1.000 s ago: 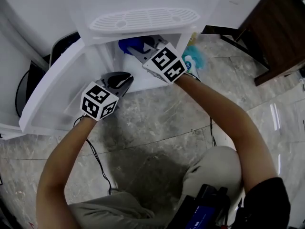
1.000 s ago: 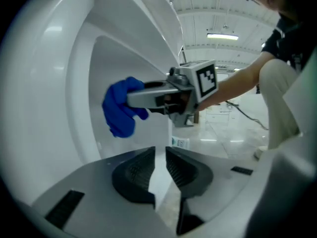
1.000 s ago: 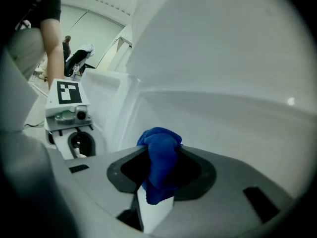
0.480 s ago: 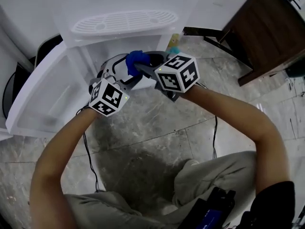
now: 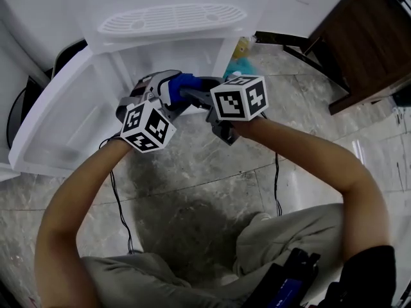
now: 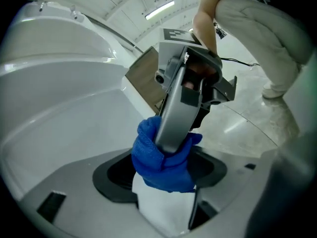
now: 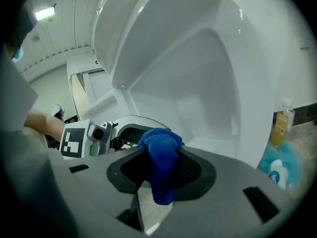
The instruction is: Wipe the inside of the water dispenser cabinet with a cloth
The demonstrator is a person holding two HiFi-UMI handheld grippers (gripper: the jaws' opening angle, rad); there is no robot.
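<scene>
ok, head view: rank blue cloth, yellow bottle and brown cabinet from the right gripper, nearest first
1. blue cloth: pinched in the jaws of the right gripper.
2. yellow bottle: just up and right of it.
3. brown cabinet: far right of the frame.

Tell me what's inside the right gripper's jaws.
A bunched blue cloth is pinched in the right gripper, one end bulging beyond the jaws, the other hanging below. The stretch clamped between them is covered, so anything wrapped inside cannot be seen.
</scene>
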